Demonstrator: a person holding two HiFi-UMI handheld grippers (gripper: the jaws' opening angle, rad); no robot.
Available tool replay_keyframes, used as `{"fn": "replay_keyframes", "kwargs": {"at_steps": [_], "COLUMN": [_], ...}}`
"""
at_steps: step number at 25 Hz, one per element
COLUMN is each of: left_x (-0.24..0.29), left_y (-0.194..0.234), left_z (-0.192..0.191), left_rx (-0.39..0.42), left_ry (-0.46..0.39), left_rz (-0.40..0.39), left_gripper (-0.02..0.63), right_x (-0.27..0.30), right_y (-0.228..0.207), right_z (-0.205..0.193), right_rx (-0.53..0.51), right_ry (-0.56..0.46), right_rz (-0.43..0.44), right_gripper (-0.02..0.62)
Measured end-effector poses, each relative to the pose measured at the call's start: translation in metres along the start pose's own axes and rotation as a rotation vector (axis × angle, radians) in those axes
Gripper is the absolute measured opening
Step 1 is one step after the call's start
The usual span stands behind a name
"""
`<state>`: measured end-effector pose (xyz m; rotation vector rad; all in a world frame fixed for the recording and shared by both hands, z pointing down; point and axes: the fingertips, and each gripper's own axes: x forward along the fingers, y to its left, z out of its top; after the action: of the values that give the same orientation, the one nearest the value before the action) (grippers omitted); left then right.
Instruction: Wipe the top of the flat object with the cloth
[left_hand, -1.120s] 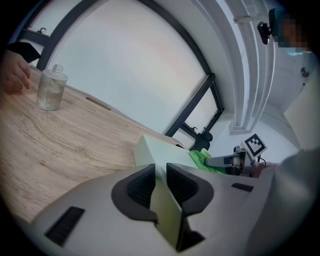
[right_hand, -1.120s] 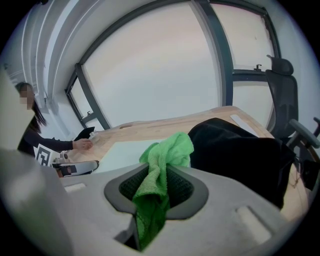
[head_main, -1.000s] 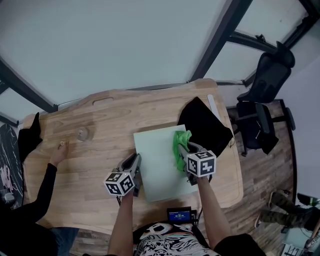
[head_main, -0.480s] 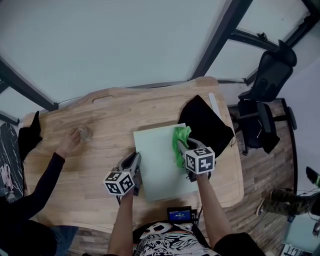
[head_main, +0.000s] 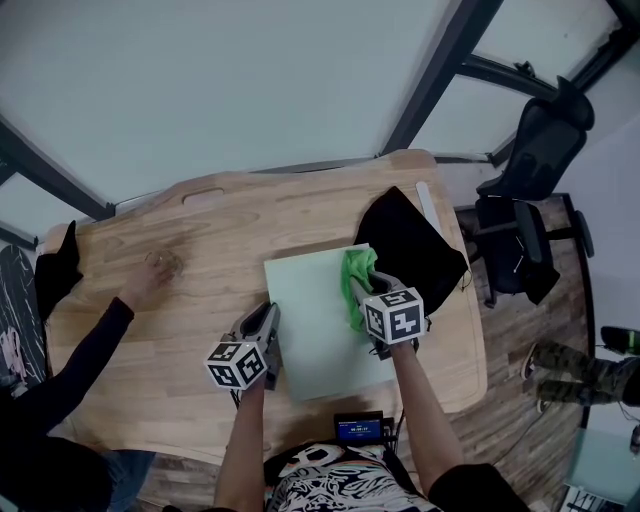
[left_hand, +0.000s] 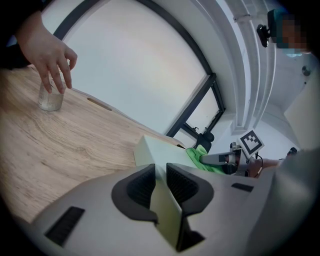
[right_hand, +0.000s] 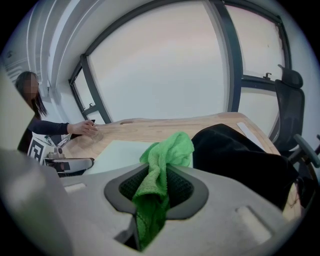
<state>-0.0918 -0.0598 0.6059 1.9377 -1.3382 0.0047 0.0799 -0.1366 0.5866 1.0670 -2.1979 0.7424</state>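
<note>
A pale green flat board (head_main: 318, 322) lies on the wooden table (head_main: 200, 300). My left gripper (head_main: 268, 325) is shut on the board's left edge; in the left gripper view the board (left_hand: 161, 152) runs edge-on between the jaws. My right gripper (head_main: 358, 290) is shut on a bright green cloth (head_main: 357, 283) that rests on the board's far right part. In the right gripper view the cloth (right_hand: 162, 172) hangs pinched between the jaws, with the board (right_hand: 120, 152) behind it.
A black cloth bag (head_main: 410, 247) lies right of the board near the table's right edge. Another person's hand (head_main: 143, 284) holds a small glass (head_main: 163, 263) at the far left. A black office chair (head_main: 525, 215) stands beyond the table.
My right gripper has slid the green cloth a little farther up the board. The other person's hand has reached the glass and closed on it. My left gripper has stayed put.
</note>
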Motion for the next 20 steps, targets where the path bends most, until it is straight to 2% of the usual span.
{"fn": "replay_keyframes", "kwargs": {"at_steps": [11,20], "left_x": [0.001,0.0], "left_y": [-0.003,-0.003], "left_z": [0.0,0.0], "left_rx": [-0.004,0.005], "left_ry": [0.006,0.008], "left_rz": [-0.003,0.005], "left_gripper": [0.069,0.069], "right_x": [0.011,0.018], "right_y": [0.017,0.041], "right_z": [0.006,0.004], "right_rx": [-0.112,-0.221], "right_ry": [0.039,0.073], "right_rz": [0.037,0.122], "right_gripper": [0.089,0.089]}}
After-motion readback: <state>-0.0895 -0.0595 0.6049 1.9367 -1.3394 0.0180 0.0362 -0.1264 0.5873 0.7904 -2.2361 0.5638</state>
